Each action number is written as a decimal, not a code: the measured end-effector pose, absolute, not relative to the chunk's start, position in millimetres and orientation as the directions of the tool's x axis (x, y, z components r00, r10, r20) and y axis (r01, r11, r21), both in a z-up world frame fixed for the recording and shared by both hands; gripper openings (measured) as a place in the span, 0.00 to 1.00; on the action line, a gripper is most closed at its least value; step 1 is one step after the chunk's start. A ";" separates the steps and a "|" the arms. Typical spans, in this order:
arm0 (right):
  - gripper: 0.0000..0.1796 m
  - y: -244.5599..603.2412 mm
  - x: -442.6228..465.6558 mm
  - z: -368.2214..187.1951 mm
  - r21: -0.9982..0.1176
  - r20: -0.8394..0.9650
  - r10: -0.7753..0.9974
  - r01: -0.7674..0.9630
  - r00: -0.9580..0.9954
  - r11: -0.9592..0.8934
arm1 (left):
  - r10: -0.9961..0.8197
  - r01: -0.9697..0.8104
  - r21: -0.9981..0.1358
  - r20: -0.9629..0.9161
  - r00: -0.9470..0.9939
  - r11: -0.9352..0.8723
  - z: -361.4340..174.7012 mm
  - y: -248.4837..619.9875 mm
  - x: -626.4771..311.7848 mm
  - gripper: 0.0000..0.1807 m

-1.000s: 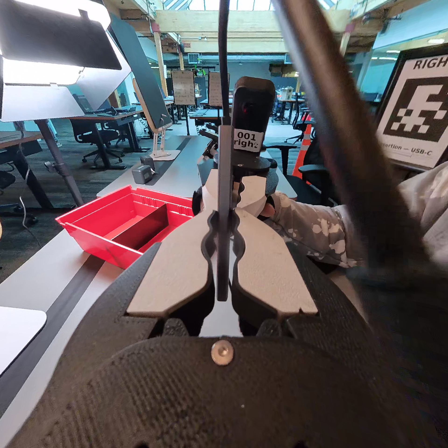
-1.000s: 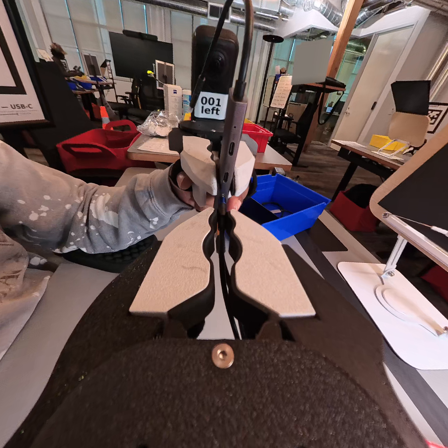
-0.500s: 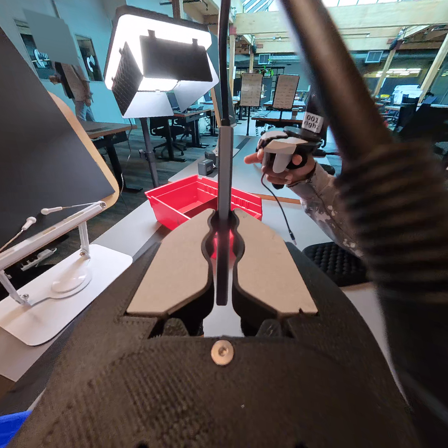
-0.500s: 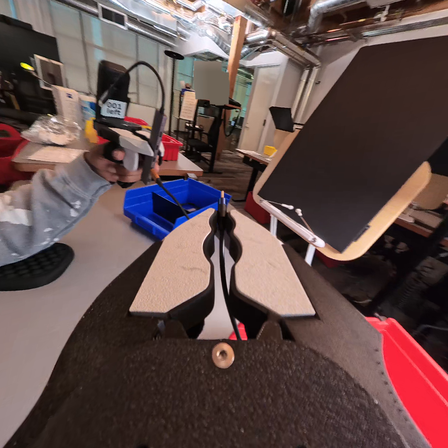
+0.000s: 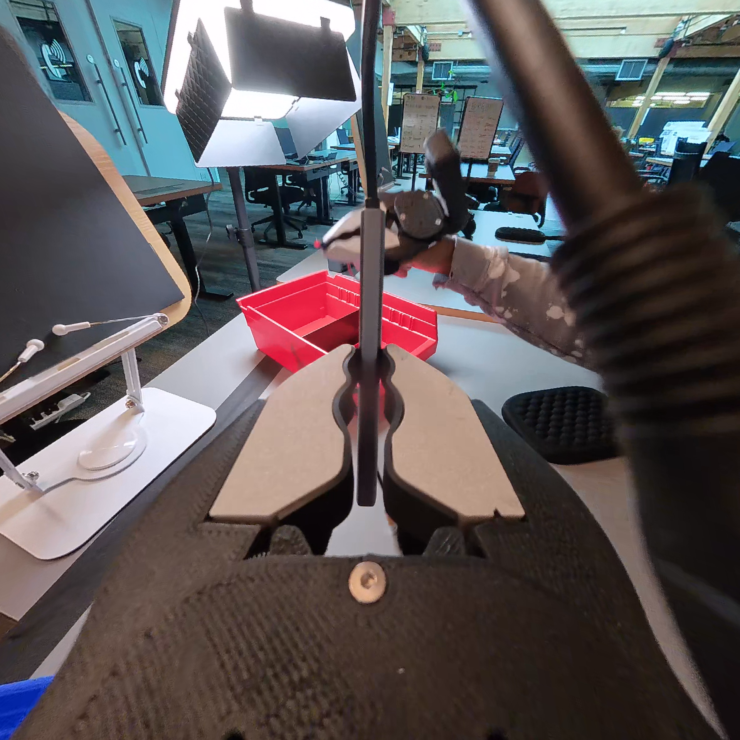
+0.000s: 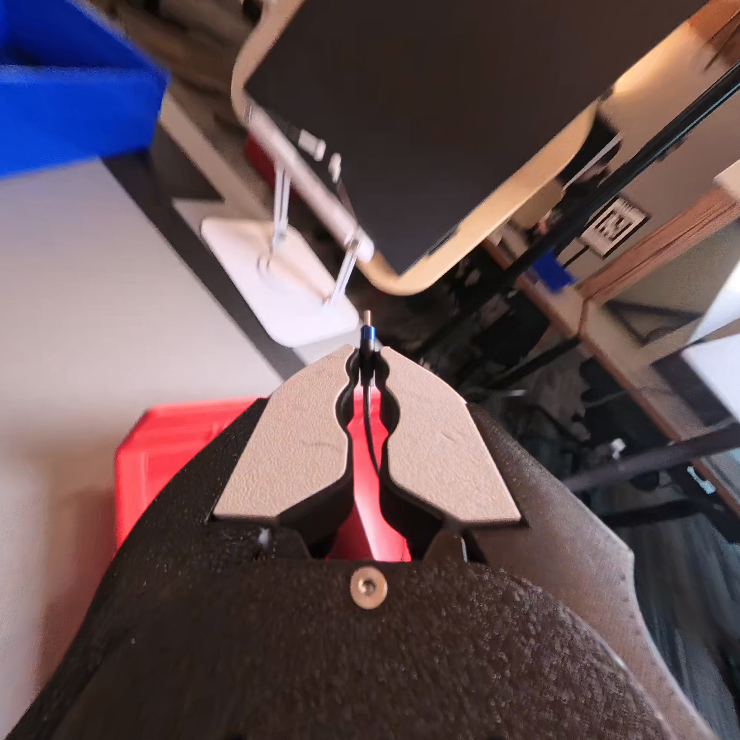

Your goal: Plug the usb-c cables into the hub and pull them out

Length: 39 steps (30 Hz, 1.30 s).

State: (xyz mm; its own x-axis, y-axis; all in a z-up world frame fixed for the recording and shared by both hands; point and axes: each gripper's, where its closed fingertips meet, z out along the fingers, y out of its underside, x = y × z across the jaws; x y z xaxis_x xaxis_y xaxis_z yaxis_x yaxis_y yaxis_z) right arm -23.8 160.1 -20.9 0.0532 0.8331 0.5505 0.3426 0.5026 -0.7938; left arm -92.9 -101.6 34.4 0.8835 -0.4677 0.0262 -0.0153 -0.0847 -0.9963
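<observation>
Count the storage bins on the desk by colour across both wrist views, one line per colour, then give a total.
Red bin: 1
Blue bin: 1
Total: 2

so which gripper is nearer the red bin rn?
Right. The right gripper, shut on a usb-c cable, is directly above the red bin; the left gripper, holding the hub, sits back from it.

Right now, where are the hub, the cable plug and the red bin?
hub (image 5: 371,304): left wrist view, on its grey body above the fingertips.
cable plug (image 6: 367,336): right wrist view, on its blue collar.
red bin (image 5: 296,320): left wrist view, on its near-left compartment wall.
</observation>
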 end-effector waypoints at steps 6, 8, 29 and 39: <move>0.05 169.1 14.8 -120.4 -0.554 0.577 0.810 0.677 -0.107 0.484 | -0.478 -0.001 -0.997 0.039 0.877 -0.082 35.0 -99.6 -91.0 0.06; 0.07 169.5 27.7 -131.0 -0.486 0.559 0.815 0.737 -0.151 0.469 | -0.483 -0.007 -0.997 0.033 0.875 -0.080 35.4 -99.4 -88.1 0.06; 0.19 -44.3 -28.6 34.9 -0.945 0.320 0.890 -0.050 -0.324 0.322 | -0.580 0.093 -0.995 0.053 0.813 0.040 62.1 -106.9 -60.3 0.06; 0.16 -95.6 -31.7 2.9 -0.959 0.251 0.805 -0.024 -0.537 0.282 | -0.680 0.104 -0.994 0.052 0.731 0.036 49.5 -94.4 -18.4 0.05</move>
